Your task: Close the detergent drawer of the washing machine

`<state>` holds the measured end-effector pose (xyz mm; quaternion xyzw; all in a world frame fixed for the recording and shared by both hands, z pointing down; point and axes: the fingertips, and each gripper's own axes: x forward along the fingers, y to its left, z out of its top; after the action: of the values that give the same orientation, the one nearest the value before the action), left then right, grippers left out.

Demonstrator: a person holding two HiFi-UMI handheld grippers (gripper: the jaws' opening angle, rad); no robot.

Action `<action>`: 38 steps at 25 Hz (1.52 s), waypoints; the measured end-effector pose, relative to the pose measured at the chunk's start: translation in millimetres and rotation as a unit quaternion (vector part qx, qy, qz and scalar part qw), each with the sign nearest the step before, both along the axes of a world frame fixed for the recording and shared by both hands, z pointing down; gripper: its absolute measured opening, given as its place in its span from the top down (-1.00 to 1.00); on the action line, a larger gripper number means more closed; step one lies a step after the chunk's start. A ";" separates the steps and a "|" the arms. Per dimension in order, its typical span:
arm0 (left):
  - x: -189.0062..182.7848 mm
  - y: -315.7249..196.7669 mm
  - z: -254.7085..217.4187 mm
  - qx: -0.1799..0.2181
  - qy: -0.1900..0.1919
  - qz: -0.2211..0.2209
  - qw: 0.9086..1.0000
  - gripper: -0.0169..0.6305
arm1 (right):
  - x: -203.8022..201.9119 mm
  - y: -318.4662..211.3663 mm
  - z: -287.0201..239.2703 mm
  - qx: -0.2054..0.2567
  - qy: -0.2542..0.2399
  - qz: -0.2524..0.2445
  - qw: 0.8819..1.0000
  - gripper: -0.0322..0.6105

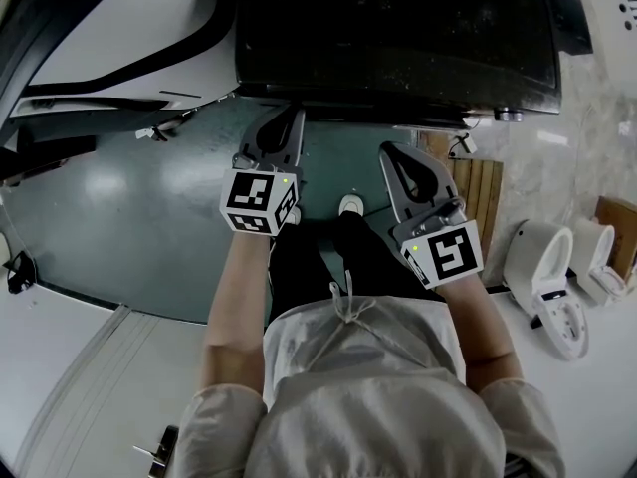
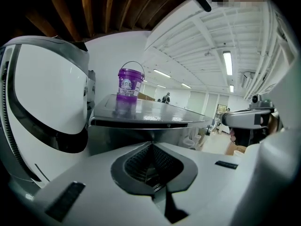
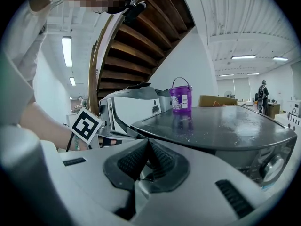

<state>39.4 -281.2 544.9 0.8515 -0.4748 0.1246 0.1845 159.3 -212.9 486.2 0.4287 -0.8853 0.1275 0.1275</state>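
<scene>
**Head view and both gripper views, near to far.** Nearest are the person's forearms, each holding a marker-cubed tool over the glossy green floor [image 1: 129,217]. The left gripper [image 1: 286,132] and the right gripper [image 1: 398,162] both have their ribbed pads pressed together with nothing between them, and both are clear of the machine. Next comes the dark grey box-shaped washing machine [image 1: 398,28], its front edge facing the person. A round control knob [image 3: 273,166] shows on the front panel. The detergent drawer must sit in that front panel below the top edge, but no view picks it out with certainty. A small purple plastic bucket with a wire handle [image 3: 181,95] stands on the machine's top.

**Step in hand:** the approach. Judged advice: keep one tool clenched, set its blunt tip squarely on the drawer's face, and push straight inward along the runners. An off-centre push could jam it.
</scene>
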 end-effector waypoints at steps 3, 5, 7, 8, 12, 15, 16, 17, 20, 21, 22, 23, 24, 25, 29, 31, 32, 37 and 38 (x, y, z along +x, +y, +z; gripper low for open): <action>0.4 -7.0 0.4 -0.005 -0.003 -0.003 1.000 0.89 | -1.2 -6.9 -1.4 0.007 -0.001 0.002 1.000 0.88; 0.6 -11.9 1.1 -0.010 -0.003 -0.007 1.000 0.89 | -2.7 -9.8 -1.5 0.003 -0.002 0.005 1.000 0.88; 0.3 -14.1 1.6 -0.013 -0.003 -0.007 1.000 0.89 | -4.3 -11.9 -1.7 -0.007 -0.005 0.009 1.000 0.88; 0.1 -14.3 2.0 -0.013 -0.002 -0.005 1.000 0.89 | -4.6 -13.0 -2.4 -0.008 -0.006 0.010 1.000 0.88; 0.0 -14.6 2.2 -0.014 -0.001 0.005 1.000 0.89 | -3.8 -16.8 -7.0 0.007 -0.006 0.007 1.000 0.88; 0.1 -15.6 1.9 -0.019 0.008 0.006 1.000 0.89 | -2.0 -18.7 -8.3 0.021 -0.003 0.001 1.000 0.88; 0.3 -16.2 2.0 -0.020 0.009 0.006 1.000 0.89 | -1.5 -18.9 -8.3 0.018 -0.003 0.003 1.000 0.88; 0.5 -16.9 2.4 -0.020 0.007 0.006 1.000 0.90 | -1.2 -19.0 -8.9 0.016 -0.003 0.004 1.000 0.88; 1.5 -19.3 4.4 -0.020 -0.004 0.011 1.000 0.90 | -1.2 -19.7 -13.0 0.027 -0.003 -0.001 1.000 0.88; 2.0 -19.2 4.6 -0.018 -0.007 0.014 1.000 0.90 | -1.1 -19.9 -14.1 0.029 -0.002 -0.001 1.000 0.88; 2.6 -19.1 4.7 -0.016 -0.011 0.016 1.000 0.89 | -0.7 -20.2 -14.8 0.030 -0.001 -0.001 1.000 0.88; 3.0 -19.1 4.8 -0.014 -0.013 0.017 1.000 0.89 | -0.1 -20.5 -15.2 0.031 -0.001 0.000 1.000 0.88; 3.3 -19.3 4.9 -0.014 -0.014 0.016 1.000 0.89 | 0.4 -20.6 -15.5 0.031 0.000 0.001 1.000 0.88; 3.3 -19.6 5.0 -0.014 -0.013 0.014 1.000 0.89 | 0.6 -20.4 -15.8 0.031 0.000 0.003 1.000 0.88; 2.5 -16.8 4.0 -0.018 -0.011 0.007 1.000 0.89 | -0.9 -15.8 -18.8 0.029 0.003 0.005 1.000 0.88; 3.4 -10.7 -4.5 -0.011 -0.014 0.018 1.000 0.89 | -1.6 -12.1 -23.2 0.025 0.007 0.006 1.000 0.88; 3.8 -6.5 -11.2 -0.005 -0.017 0.025 1.000 0.89 | -1.7 -10.3 -27.2 0.030 0.009 0.003 1.000 0.88; 1.1 16.8 -55.6 0.026 -0.013 0.051 0.998 0.89 | -4.7 4.4 -51.4 0.025 0.011 0.003 1.000 0.88; 0.1 20.2 -65.4 0.033 -0.010 0.055 0.998 0.89 | -5.7 6.5 -56.2 0.025 0.010 0.004 1.000 0.88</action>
<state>39.5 -261.0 479.5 0.8808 -0.4325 0.1272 0.1449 153.5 -206.5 430.1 0.4366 -0.8851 0.1012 0.1252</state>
